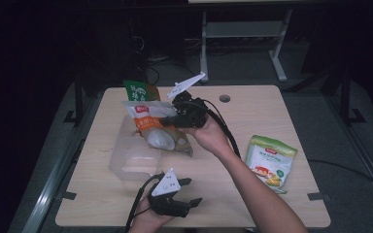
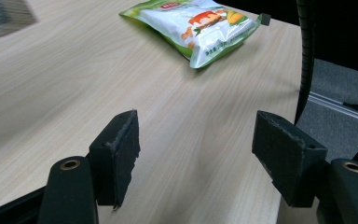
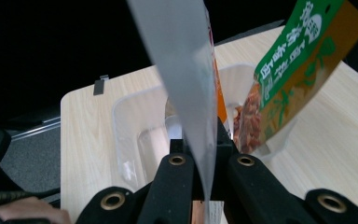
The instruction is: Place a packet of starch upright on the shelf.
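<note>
My right gripper [image 1: 169,121] is shut on the edge of an orange-and-white snack bag [image 1: 151,127] and holds it over a clear plastic container [image 1: 126,162] left of the table's middle. In the right gripper view the bag's silvery edge [image 3: 186,79] runs up from between the closed jaws [image 3: 206,142]. A green-and-orange bag [image 1: 137,91] stands tilted at the container's far end, and appears again [image 3: 303,60] to the right of the held bag. My left gripper [image 1: 194,190] hovers open near the front edge, nothing between its pads [image 2: 121,149].
A green-and-white corn snack bag [image 1: 269,162] lies flat at the table's right side, and it lies ahead of the open jaws in the left gripper view [image 2: 200,23]. A black cable [image 2: 305,56] hangs at the right. The wooden table [image 1: 97,199] has a round hole [image 1: 225,98] at the back.
</note>
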`<move>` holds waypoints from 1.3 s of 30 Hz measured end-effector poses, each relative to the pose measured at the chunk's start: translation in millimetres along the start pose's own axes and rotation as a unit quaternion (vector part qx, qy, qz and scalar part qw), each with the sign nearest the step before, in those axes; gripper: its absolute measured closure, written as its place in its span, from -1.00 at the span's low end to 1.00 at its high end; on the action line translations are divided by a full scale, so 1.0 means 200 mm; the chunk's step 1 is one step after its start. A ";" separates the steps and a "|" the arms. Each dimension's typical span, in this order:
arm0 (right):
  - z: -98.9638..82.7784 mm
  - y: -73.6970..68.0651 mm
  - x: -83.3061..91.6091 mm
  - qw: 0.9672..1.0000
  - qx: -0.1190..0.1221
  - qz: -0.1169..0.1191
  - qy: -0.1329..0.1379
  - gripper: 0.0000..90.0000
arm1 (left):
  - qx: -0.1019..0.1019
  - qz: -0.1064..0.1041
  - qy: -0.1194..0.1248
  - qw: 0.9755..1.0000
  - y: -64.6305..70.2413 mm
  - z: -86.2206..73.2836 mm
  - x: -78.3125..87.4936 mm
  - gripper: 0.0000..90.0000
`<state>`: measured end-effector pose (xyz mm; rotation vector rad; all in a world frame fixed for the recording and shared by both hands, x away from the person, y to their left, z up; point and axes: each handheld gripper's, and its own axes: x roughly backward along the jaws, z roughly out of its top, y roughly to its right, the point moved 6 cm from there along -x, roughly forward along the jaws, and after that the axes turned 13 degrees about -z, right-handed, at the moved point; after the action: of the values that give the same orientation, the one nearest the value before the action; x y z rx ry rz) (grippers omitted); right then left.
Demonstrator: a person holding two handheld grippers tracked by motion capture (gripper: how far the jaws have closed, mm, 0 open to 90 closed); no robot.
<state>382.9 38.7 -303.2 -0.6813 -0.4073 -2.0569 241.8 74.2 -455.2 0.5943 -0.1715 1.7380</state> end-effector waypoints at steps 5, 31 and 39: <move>0.04 0.00 -0.05 1.000 0.011 0.002 0.001 1.00 | -0.004 0.002 -0.001 1.000 0.00 0.00 0.01 -0.31; 0.18 -0.06 -0.42 1.000 0.000 0.029 0.003 1.00 | -0.005 0.004 0.012 1.000 -0.01 0.01 0.04 -0.33; 0.18 -0.06 -0.48 0.999 -0.002 0.035 0.002 1.00 | -0.010 0.007 0.008 1.000 -0.02 0.01 0.05 -0.33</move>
<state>426.0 127.5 -333.5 -0.6849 -0.3726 -1.9935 244.9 82.9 -449.3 0.5645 -0.1821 1.7523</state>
